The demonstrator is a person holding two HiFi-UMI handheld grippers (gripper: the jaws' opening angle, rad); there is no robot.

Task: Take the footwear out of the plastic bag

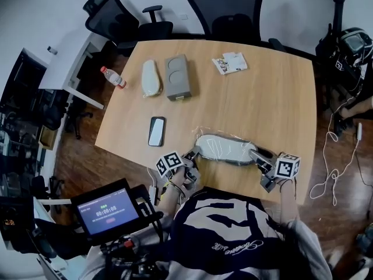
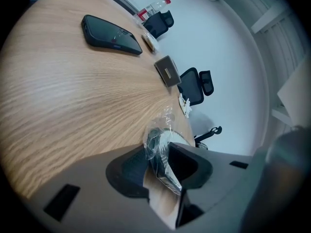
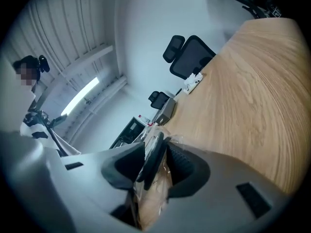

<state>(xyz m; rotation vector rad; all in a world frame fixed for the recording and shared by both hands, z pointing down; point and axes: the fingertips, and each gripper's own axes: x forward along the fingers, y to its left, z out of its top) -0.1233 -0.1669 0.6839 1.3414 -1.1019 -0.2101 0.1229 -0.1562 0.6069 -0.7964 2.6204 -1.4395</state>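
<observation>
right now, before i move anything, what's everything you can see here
table: one, light wood, centre
footwear: one, white with dark rim, in the bag at the near edge
plastic bag: one, clear, around that footwear
second shoe: one, white, unbagged, far left of the table
box: one, grey, right beside the second shoe
phone: one, black, flat, left of the bag
cards: small pile, white, far side
bottle: one, clear with red label, on the white side desk
office chairs: at least two, black, behind the table
screen: one, purple display, lower left
left gripper: one, grey, shut on the bag's left end
right gripper: one, grey, shut on its right end
</observation>
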